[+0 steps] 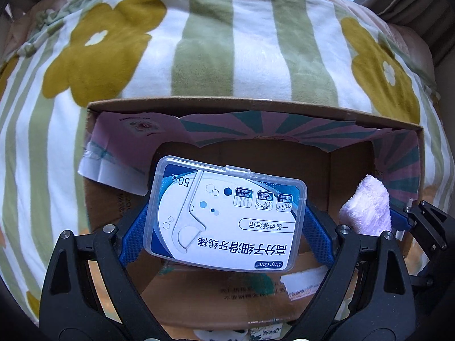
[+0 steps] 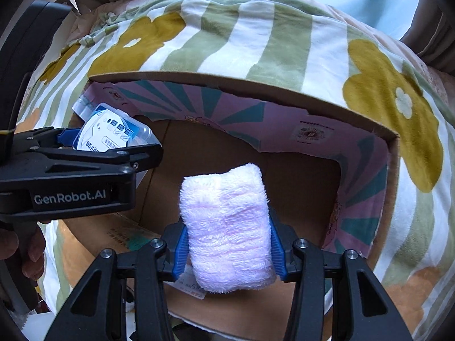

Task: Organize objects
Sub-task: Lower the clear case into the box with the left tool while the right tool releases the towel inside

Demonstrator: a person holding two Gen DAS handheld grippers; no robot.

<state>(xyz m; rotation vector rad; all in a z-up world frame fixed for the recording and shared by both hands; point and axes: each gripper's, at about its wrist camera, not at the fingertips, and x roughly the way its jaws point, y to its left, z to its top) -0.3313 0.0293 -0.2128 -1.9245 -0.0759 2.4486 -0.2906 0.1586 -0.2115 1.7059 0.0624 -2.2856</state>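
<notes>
We cannot see the bottom of the cardboard box point(image 1: 349, 176) clearly, since the things we carry and our own gripper arms cover most of its floor, and its near edge is cut off at the lower rim of both views; small print on the near flap is too blurred to read. A hand point(image 2: 27, 253) shows only as dark fingers at the far left of the right wrist view. The box sits on a soft blanket point(image 1: 204, 42) striped green and white with large mustard flowers, which bulges up behind it; a pale blue wall and beige curtains frame the top corners. The box's inner flaps carry a pink and teal sunburst print, torn along the edge. Our left gripper point(image 1: 227, 221) pinches a clear plastic floss-pick case point(image 1: 224, 218) across its long sides, blue pads pressed to either side, above the open box toward its left part. The case's long axis runs left to right, tilted slightly with the right end farther away, and its label faces us upside down. Our right gripper point(image 2: 229, 244) clamps a rolled pink fluffy towel point(image 2: 227, 227) between its blue pads, above the middle of the box; the roll's long axis points forward and up along the fingers, its far end tipped away from us
</notes>
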